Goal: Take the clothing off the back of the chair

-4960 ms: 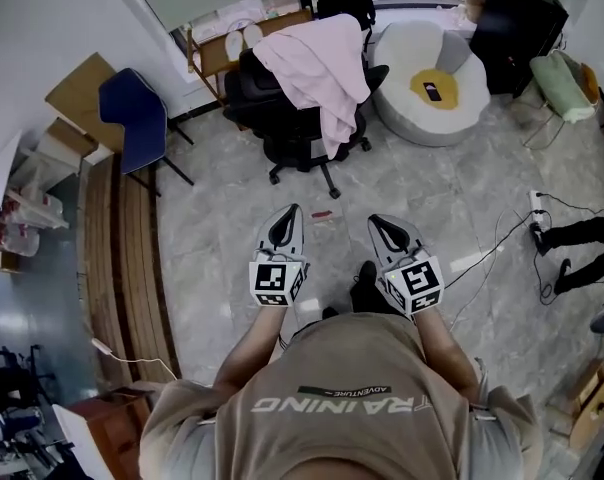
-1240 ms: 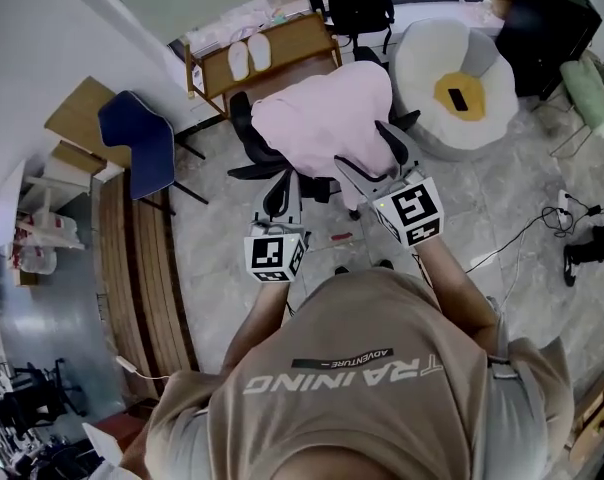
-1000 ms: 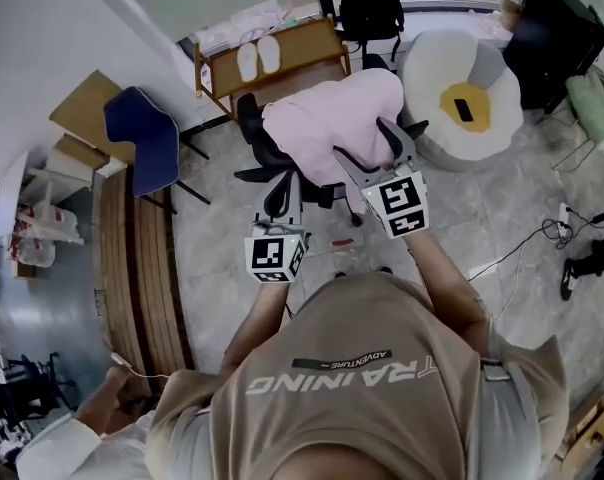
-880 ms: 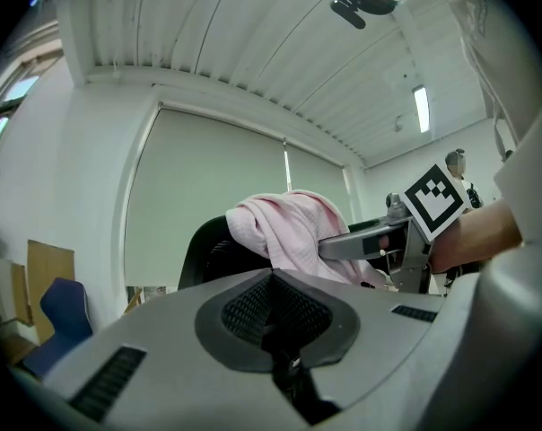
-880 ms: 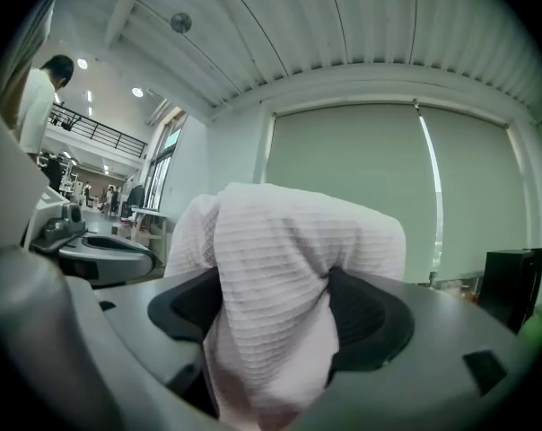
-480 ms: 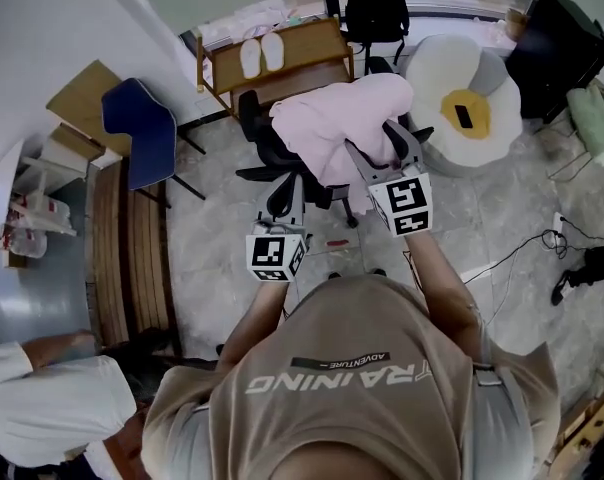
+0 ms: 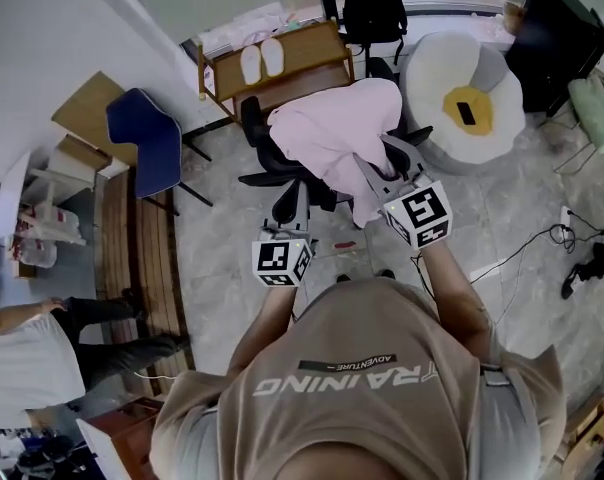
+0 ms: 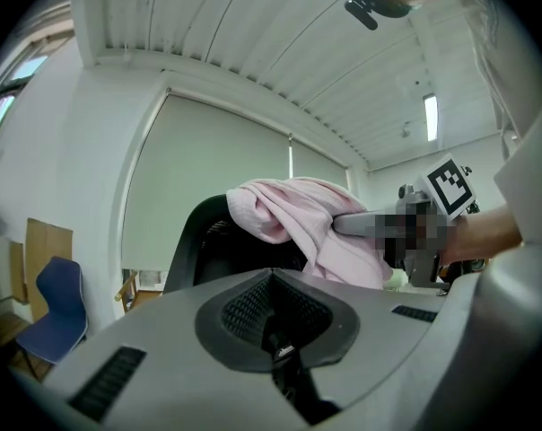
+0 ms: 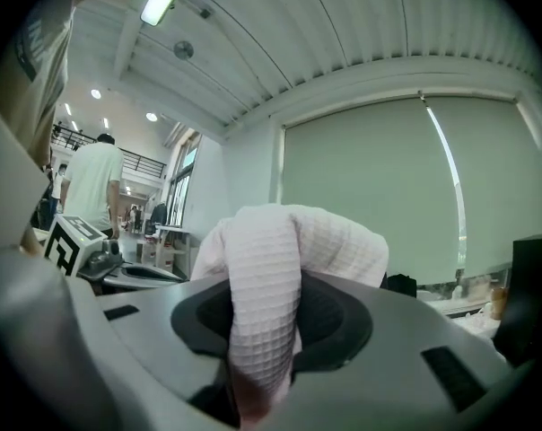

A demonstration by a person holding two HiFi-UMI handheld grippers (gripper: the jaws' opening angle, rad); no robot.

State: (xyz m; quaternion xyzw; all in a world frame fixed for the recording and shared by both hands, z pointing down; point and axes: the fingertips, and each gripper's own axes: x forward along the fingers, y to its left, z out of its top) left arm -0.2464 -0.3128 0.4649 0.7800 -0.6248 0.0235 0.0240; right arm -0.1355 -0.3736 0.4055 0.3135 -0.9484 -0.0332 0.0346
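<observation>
A pink waffle-knit garment (image 7: 327, 133) hangs over the back of a black office chair (image 7: 267, 158). My right gripper (image 7: 382, 160) is at the garment's near edge; its jaws are closing and a fold of the cloth (image 9: 269, 277) is pinched between them. In the left gripper view, the garment (image 8: 298, 218) drapes the chair back (image 8: 204, 241), with the right gripper (image 8: 356, 224) reaching into it from the right. My left gripper (image 7: 285, 203) is held level a little short of the chair, shut, with nothing in it.
A blue chair (image 7: 142, 133) stands left of the office chair. A wooden bench (image 7: 282, 58) with slippers is behind it. A white and yellow beanbag (image 7: 462, 78) lies to the right. Cables (image 7: 572, 228) trail on the floor. A person (image 7: 32, 353) stands at lower left.
The right gripper's jaws, wide open around the garment's edge earlier, have come together on a fold of it. The left gripper has barely moved. The person at lower left has shifted.
</observation>
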